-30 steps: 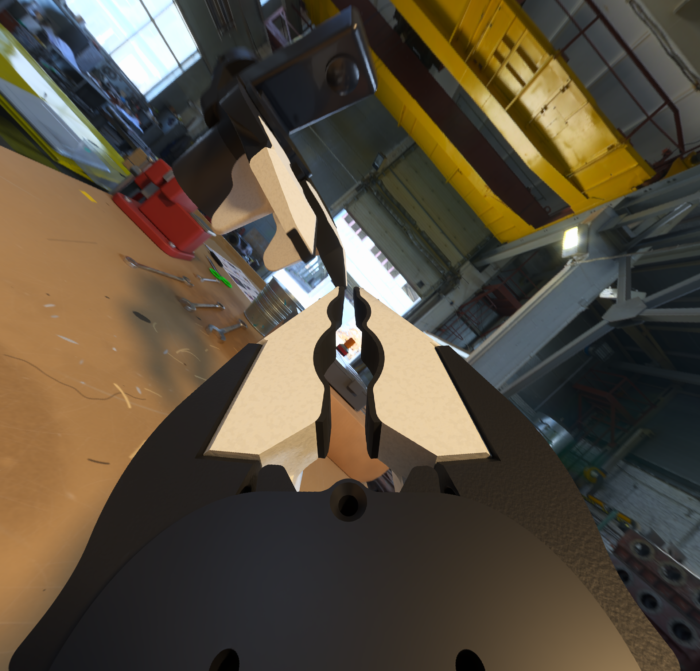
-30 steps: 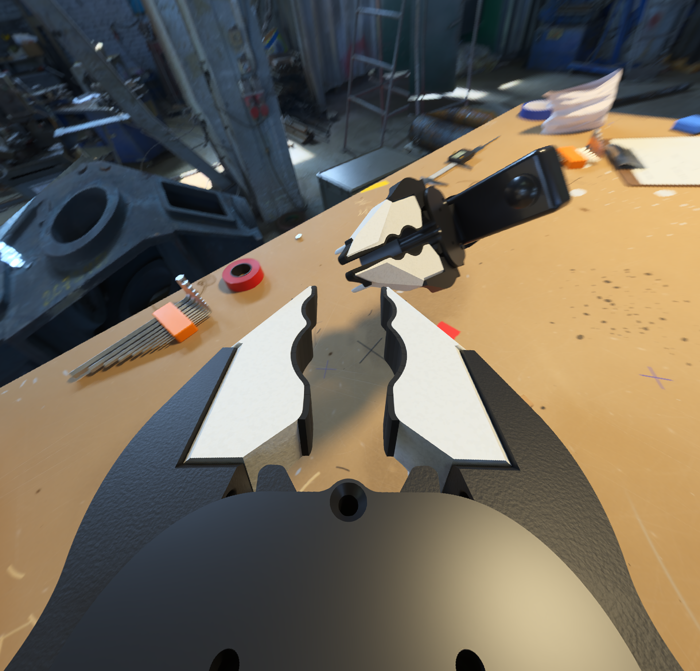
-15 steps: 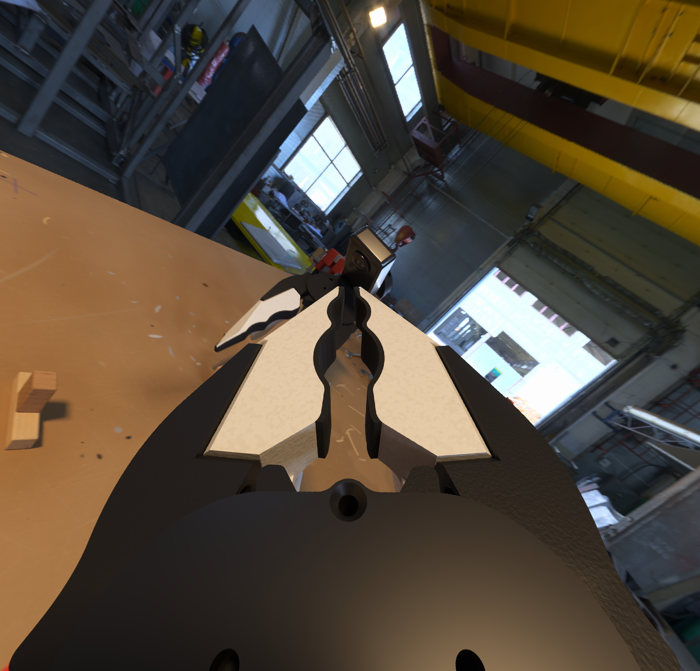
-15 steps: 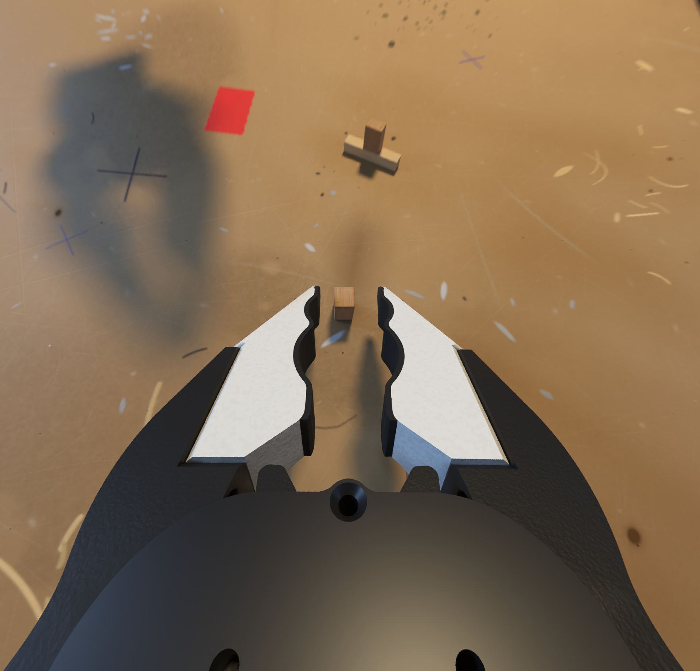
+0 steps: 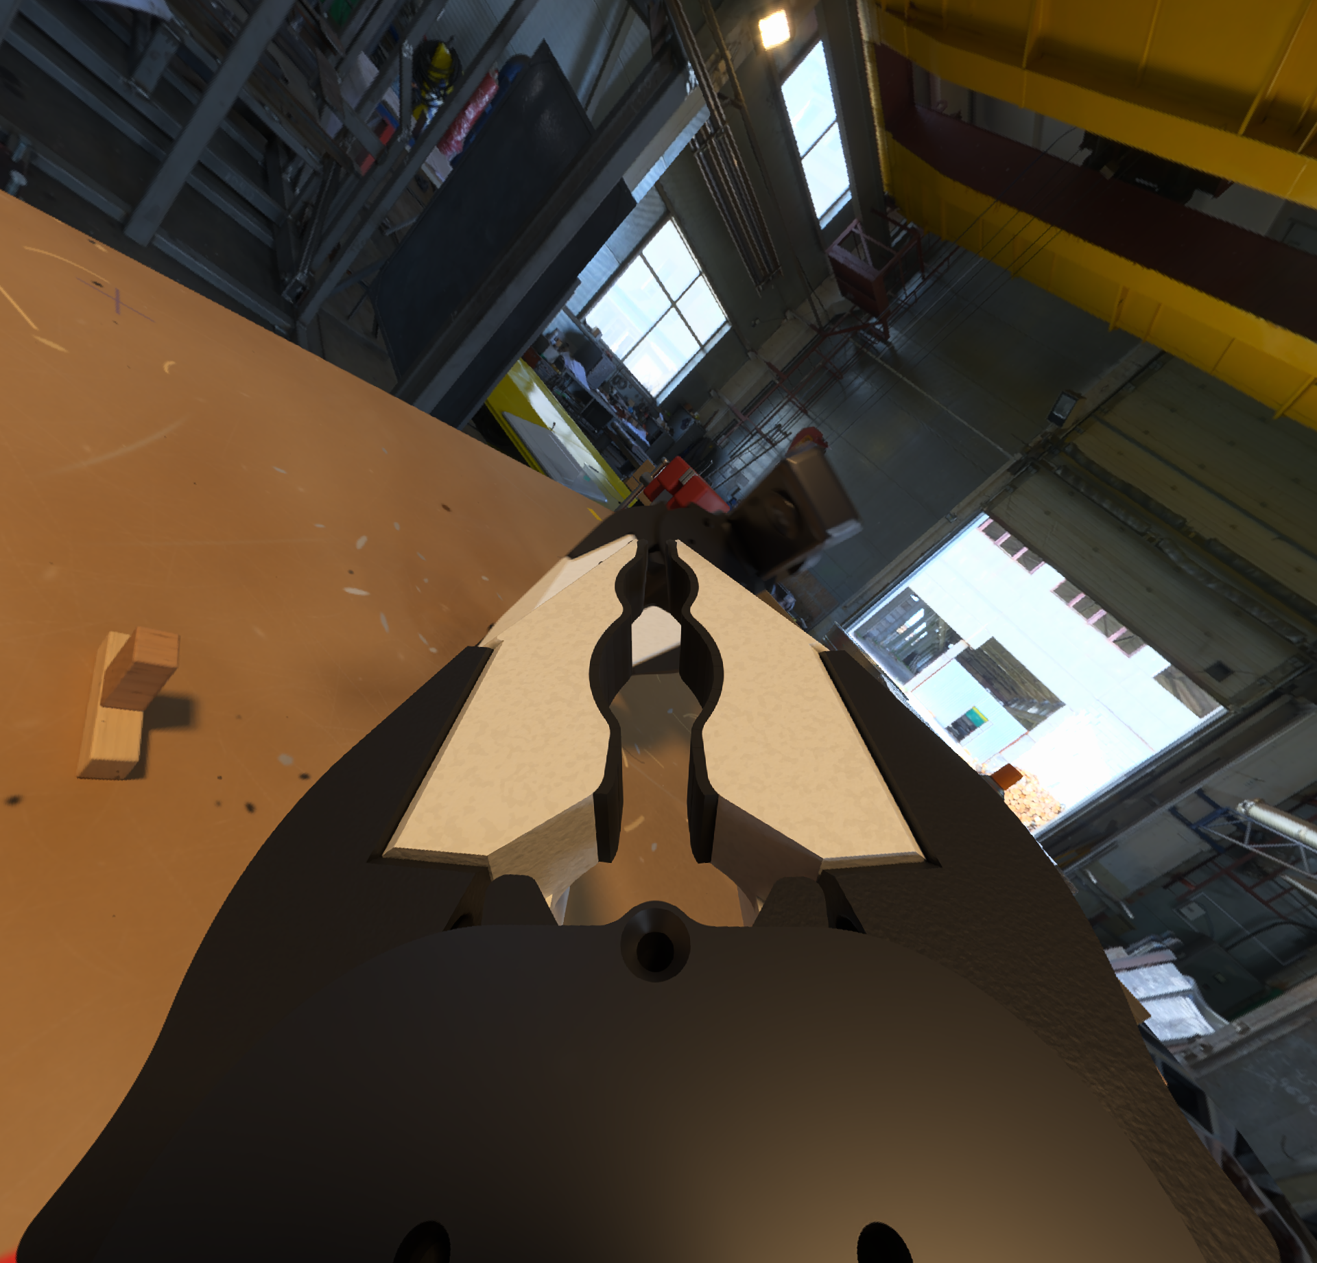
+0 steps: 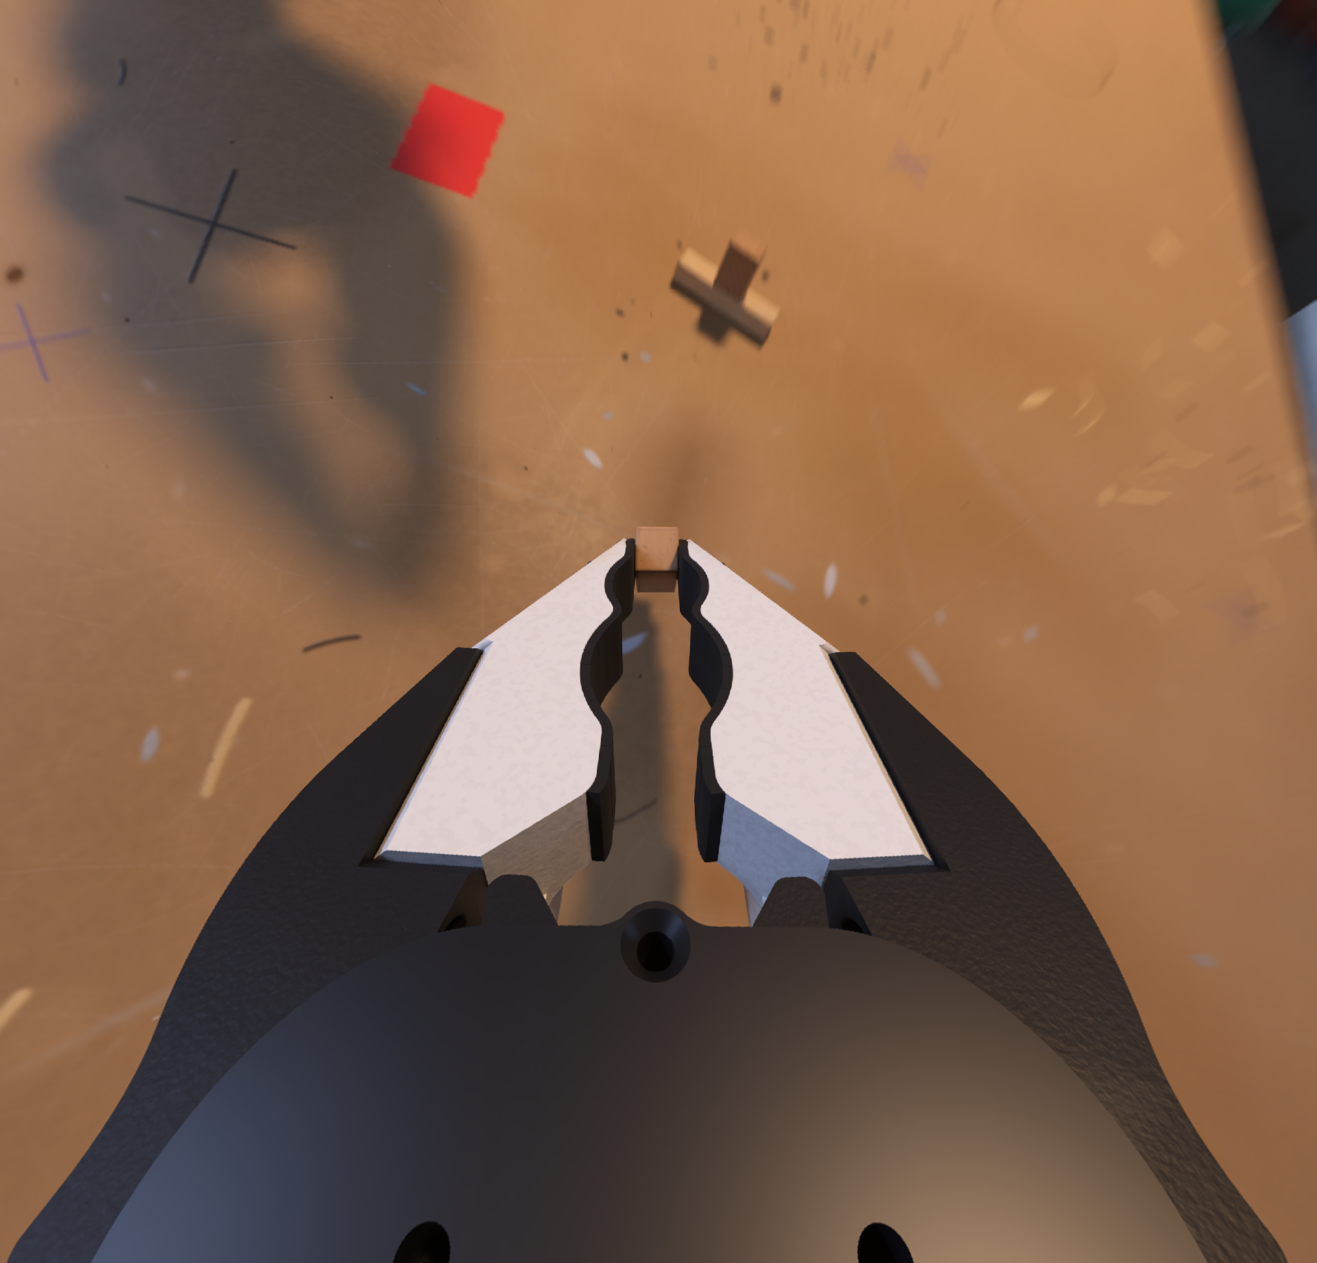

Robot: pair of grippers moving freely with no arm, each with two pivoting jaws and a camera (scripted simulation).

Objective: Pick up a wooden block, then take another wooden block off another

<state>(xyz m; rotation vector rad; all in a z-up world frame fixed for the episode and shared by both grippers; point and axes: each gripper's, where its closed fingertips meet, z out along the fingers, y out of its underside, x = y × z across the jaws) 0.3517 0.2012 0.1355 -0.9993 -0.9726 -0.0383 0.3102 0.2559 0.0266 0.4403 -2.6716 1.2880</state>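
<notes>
My right gripper [image 6: 656, 553] is shut on a small wooden block [image 6: 656, 543], pinched at the fingertips just over the brown tabletop [image 6: 926, 658]. Beyond it lies a pale long block [image 6: 755, 313] with a darker small block [image 6: 737, 266] standing on it. The same stack shows at the left of the left wrist view: the pale block [image 5: 107, 730] under the darker one [image 5: 146, 662]. My left gripper [image 5: 656, 546] is shut and empty, held above the table and pointing out past its edge. The right gripper's dark body [image 5: 784, 509] shows just beyond its tips.
A flat red square [image 6: 449, 138] lies on the table left of the stack, next to a pen-drawn cross [image 6: 212, 225]. The table's far edge [image 5: 427, 409] runs diagonally in the left wrist view, with a red vise [image 5: 677, 484] behind it. Workshop hall beyond.
My right jaws have closed on the small block that lay between the open fingers. The left gripper stays shut and has shifted slightly, so the stack appears nearer.
</notes>
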